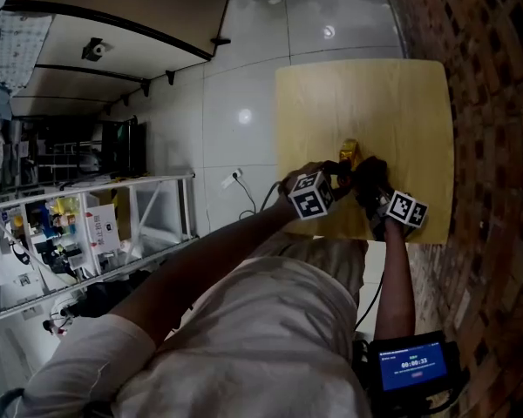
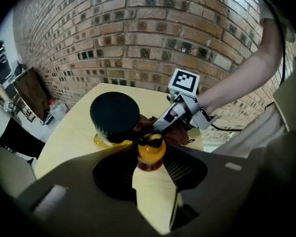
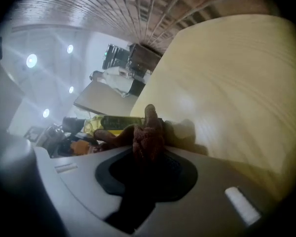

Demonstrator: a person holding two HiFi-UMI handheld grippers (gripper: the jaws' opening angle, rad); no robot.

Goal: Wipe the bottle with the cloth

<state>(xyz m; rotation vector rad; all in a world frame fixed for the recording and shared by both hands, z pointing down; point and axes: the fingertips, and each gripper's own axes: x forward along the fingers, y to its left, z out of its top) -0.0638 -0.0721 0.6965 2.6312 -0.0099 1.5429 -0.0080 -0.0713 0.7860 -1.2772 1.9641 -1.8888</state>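
A bottle [image 1: 349, 152] of yellow liquid with a wide black cap [image 2: 114, 116] stands on the pale wooden table [image 1: 392, 103]. My left gripper [image 1: 333, 174] comes down from above, its jaws shut on a small orange part [image 2: 151, 154] of the bottle, right beside the cap. My right gripper [image 1: 366, 179] is shut on a brown cloth [image 3: 148, 137] and holds it against the bottle's side [image 3: 113, 123]. In the left gripper view the right gripper [image 2: 160, 127] reaches in from the right, with the cloth [image 2: 180, 135] bunched under it.
A brick wall [image 1: 497, 103] runs along the table's far and right sides. White floor tiles [image 1: 235, 77] lie to its left, with a cable and plug [image 1: 244, 194]. A metal rack [image 1: 61, 225] full of items stands at far left.
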